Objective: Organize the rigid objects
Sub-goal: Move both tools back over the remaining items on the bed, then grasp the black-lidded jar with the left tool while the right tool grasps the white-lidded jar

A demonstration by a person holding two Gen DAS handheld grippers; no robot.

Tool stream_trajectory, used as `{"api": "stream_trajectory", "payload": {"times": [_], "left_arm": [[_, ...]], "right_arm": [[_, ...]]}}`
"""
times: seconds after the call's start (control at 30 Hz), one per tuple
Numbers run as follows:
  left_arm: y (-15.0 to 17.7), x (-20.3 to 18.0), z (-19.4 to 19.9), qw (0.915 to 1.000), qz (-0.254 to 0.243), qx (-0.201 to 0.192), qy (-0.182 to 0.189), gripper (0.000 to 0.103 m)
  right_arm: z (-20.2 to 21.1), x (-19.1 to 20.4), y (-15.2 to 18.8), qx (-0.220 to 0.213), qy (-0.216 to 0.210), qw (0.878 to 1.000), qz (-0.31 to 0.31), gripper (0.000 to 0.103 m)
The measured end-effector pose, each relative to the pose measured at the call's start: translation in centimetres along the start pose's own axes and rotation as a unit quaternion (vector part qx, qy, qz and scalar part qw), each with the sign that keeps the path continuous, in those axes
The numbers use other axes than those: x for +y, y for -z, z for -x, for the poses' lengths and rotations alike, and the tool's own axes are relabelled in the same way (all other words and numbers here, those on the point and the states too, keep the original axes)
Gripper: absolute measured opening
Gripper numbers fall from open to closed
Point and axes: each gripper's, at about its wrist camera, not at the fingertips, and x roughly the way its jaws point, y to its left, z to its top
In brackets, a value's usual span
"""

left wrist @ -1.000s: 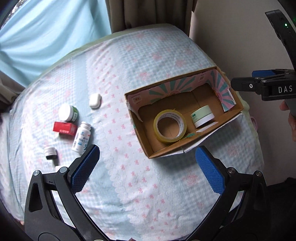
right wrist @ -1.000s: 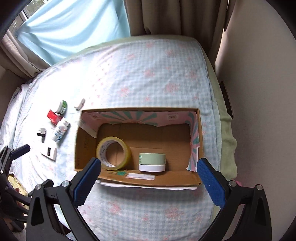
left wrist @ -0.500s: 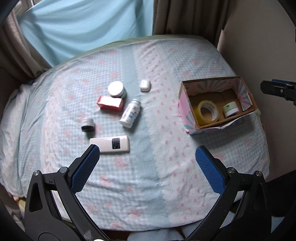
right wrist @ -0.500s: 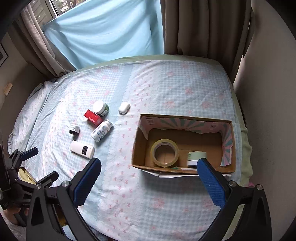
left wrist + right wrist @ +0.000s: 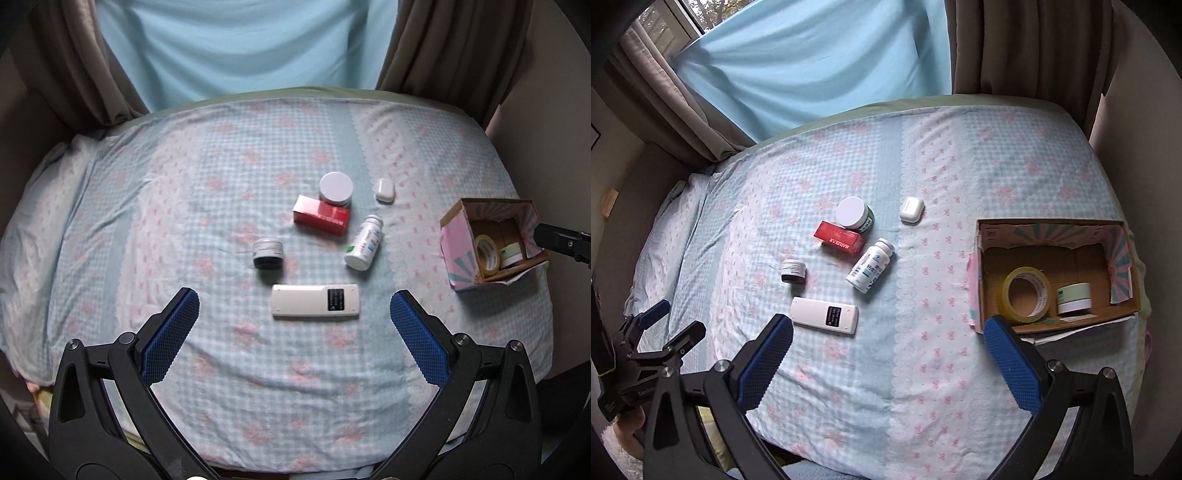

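Several loose objects lie on the bed: a white remote (image 5: 315, 301) (image 5: 824, 316), a white pill bottle (image 5: 364, 242) (image 5: 870, 265) on its side, a red box (image 5: 320, 215) (image 5: 839, 237), a white-lidded jar (image 5: 335, 189) (image 5: 854, 214), a small dark jar (image 5: 268, 253) (image 5: 793, 271) and a white earbud case (image 5: 385, 190) (image 5: 911, 210). A cardboard box (image 5: 458, 236) (image 5: 1051, 230) at the right holds a yellow tape roll (image 5: 1025, 296) and a green-lidded tin (image 5: 1073, 297). My left gripper (image 5: 294, 326) is open and empty, above the bed just short of the remote. My right gripper (image 5: 888, 349) is open and empty, between remote and box.
The bed has a blue checked sheet (image 5: 207, 221). A blue curtain (image 5: 236, 44) and brown drapes (image 5: 1015, 44) hang behind it. A wall (image 5: 1137, 129) runs along the right side, close to the box. The left gripper also shows at the right wrist view's lower left (image 5: 661, 332).
Both grippers have pulled back and up from the box and swung left. The loose objects now sit centred in the left wrist view. Nothing was picked up.
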Motion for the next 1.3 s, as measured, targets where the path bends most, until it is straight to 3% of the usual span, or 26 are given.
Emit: {"api": "stream_trajectory", "payload": {"times": [0.2, 0.43, 0.73, 0.93, 1.07, 1.2, 1.3], "left_arm": [[-2.0, 5.8, -4.8, 0.9993, 0.016, 0.031, 0.01, 0.103], [-2.8, 8.7, -12.4, 0.9966, 0.022, 0.076, 0.024, 0.103], [-2.5, 8.5, -21.2, 0.9881, 0.089, 0.123, 0.023, 0.103], [-2.2, 8.0, -26.0, 0.9827, 0.137, 0.123, 0.016, 0.103], [-1.7, 6.9, -29.0, 0.9821, 0.137, 0.129, 0.003, 0.102], [-0.6, 6.5, -31.6, 0.978, 0.154, 0.141, -0.002, 0.092], [-0.1, 6.3, -32.6, 0.9769, 0.16, 0.141, -0.006, 0.091]], "right_arm": [[-4.6, 3.8, -2.0, 0.009, 0.009, 1.0, -0.014, 0.103], [-10.7, 5.7, -5.0, 0.038, 0.019, 0.999, -0.026, 0.103], [-20.6, 6.7, -11.3, 0.093, 0.031, 0.995, -0.022, 0.103], [-28.3, 6.7, -14.2, 0.135, 0.039, 0.989, -0.041, 0.103], [-33.1, 6.8, -15.1, 0.166, 0.053, 0.984, -0.045, 0.103], [-36.6, 5.9, -15.1, 0.189, 0.062, 0.977, -0.075, 0.103], [-38.3, 5.6, -15.1, 0.203, 0.061, 0.974, -0.082, 0.103]]}}
